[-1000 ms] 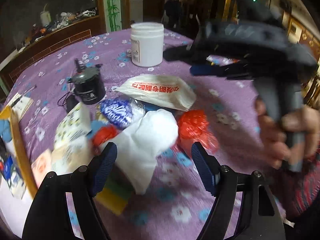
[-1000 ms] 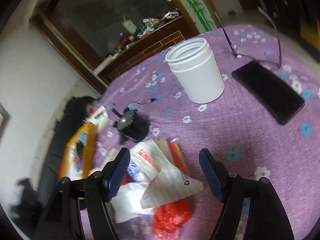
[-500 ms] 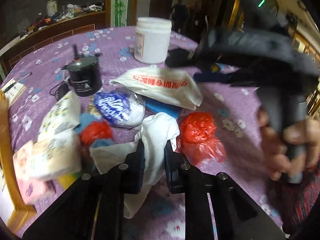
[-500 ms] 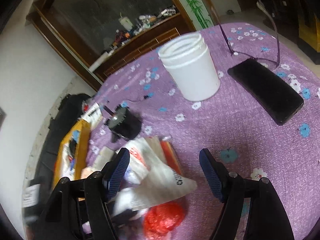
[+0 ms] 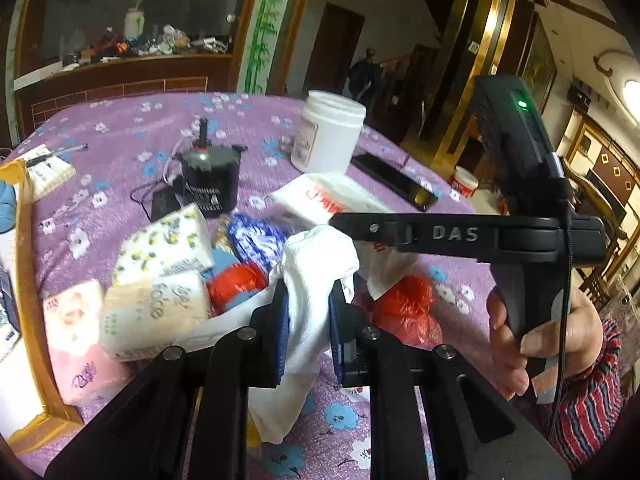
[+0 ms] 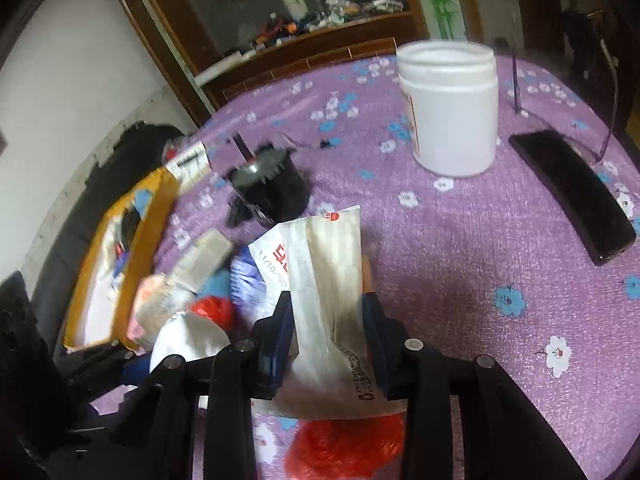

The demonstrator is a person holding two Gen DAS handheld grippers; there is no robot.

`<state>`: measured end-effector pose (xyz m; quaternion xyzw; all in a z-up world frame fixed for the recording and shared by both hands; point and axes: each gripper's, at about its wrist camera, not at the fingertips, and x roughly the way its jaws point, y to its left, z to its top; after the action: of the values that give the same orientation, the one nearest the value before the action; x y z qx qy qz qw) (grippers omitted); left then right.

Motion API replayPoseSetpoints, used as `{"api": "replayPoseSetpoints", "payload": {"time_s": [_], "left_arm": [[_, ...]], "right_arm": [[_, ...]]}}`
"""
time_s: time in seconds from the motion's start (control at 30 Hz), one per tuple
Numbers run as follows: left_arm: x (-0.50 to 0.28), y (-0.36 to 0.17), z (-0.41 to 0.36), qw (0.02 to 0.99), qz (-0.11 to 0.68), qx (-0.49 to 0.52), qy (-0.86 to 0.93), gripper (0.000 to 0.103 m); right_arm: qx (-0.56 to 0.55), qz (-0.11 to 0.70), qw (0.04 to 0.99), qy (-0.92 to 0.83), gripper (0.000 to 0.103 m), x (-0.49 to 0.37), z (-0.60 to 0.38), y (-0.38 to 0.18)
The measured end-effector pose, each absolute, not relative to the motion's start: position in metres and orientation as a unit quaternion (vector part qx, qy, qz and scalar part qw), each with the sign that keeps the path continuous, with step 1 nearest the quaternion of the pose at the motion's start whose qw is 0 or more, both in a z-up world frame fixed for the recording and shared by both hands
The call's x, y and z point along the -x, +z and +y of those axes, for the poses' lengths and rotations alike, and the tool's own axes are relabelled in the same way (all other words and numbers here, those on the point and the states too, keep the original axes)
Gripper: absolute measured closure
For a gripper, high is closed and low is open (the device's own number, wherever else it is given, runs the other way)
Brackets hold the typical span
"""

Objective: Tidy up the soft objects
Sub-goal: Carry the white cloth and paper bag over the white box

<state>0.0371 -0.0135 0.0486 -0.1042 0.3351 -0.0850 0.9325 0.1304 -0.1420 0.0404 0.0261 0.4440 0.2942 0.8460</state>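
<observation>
A second ago both pairs of fingers stood wide apart above the heap of soft things; now both have been brought in. The left gripper [image 5: 306, 322] is clamped on the white cloth [image 5: 316, 276], which is pinched between its pads at the near edge of the heap and hangs slack below them, while the jaws of the right gripper [image 6: 328, 340] are closing on the white printed plastic bag [image 6: 324, 280], whose body is already squeezed between the blue pads. From this it is judged that two soft items have been picked out at once and that lifting them clear is the step in hand. The purple flowered tablecloth [image 6: 480, 280] is left bare to the right of the heap as far as the black phone [image 6: 572, 196], so room for moving is offered there; the white jar [image 6: 452, 112] and the black motor [image 6: 266, 188] stand behind the heap and are better avoided. To the left, the wooden-edged tray [image 5: 24, 240] lies just beside the tissue packs [image 5: 160, 276], and it is judged a likely place for sorting. The red plastic bags [image 5: 236, 284] and the blue-and-white packet [image 5: 256, 236] are crowded against both held items and could be dragged along. In the left view the right gripper's arm crosses just above the cloth, so the two tools are close together.
</observation>
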Motion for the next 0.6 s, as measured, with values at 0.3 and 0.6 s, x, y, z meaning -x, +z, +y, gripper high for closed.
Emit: {"api": "replayPoseSetpoints", "payload": {"time_s": [0.3,0.6], "left_arm": [[-0.039,0.052,-0.009,0.939,0.321,0.100,-0.072,0.089],[-0.038,0.052,-0.006,0.947,0.307,0.087,-0.046,0.088]], "right_arm": [[-0.044,0.408,0.858,0.307,0.068,-0.122,-0.144,0.058],[-0.037,0.403,0.859,0.314,0.068,-0.115,-0.139,0.060]]}}
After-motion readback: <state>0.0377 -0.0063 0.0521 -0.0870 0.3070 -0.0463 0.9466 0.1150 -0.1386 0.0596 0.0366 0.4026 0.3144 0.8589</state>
